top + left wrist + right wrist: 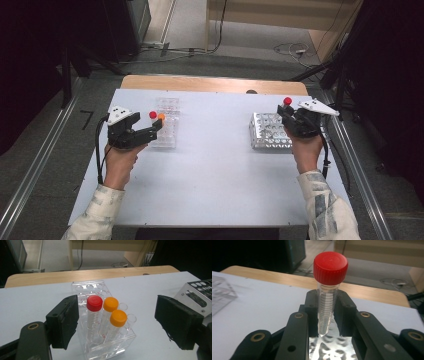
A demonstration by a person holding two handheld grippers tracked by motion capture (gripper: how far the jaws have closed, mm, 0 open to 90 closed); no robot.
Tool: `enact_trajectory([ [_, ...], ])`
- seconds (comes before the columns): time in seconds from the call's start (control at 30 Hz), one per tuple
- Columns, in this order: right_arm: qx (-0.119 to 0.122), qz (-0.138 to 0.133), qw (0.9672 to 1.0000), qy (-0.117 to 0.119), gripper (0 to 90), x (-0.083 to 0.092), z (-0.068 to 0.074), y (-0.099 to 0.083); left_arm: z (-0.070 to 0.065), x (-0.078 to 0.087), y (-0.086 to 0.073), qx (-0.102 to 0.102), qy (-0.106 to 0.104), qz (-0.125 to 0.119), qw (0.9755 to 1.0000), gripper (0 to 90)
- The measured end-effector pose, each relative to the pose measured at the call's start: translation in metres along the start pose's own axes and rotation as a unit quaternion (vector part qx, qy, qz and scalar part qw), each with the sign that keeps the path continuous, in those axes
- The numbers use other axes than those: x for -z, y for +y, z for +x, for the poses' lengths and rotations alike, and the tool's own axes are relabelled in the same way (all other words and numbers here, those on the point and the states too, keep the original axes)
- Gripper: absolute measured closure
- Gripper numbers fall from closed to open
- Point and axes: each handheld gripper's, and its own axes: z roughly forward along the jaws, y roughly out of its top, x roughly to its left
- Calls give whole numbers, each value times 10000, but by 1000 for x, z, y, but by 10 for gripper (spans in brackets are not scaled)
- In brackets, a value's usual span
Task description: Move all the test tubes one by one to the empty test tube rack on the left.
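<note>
Right gripper (329, 315) clamps a red-capped tube (328, 290) upright above the metal rack (267, 132); left gripper (120, 322) sits wide open around the clear rack's (105, 345) three tubes.

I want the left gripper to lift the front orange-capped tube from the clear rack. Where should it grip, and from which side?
Grip the front orange-capped tube just under its cap, from above: the clear rack hides its lower half and neighbours crowd its far side.

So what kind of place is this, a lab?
Probably a lab-style test bench: capped centrifuge tubes stand in a clear plastic rack, a perforated metal rack sits on the white table, and cables trail over the floor behind.
</note>
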Motion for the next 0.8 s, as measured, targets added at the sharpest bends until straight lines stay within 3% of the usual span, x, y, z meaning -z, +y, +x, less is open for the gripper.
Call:
enact_trajectory([
  [0.23, 219, -62, 9977, 642, 716, 6, 39, -2, -8, 1, 0, -58, -85, -21, 9999, 198],
  [0.47, 425, -15, 9923, 1161, 716, 2, 75, -8, -18, 2, 1, -156, -225, -34, 9996, 199],
  [0.63, 538, 158, 9877, 1456, 716, -8, 102, -19, -34, 1, 0, -325, -464, -11, 9984, 218],
  [0.8, 814, 382, 9799, 1782, 716, -18, 136, -31, -60, -1, -2, -523, -877, 1, 9948, 278],
])
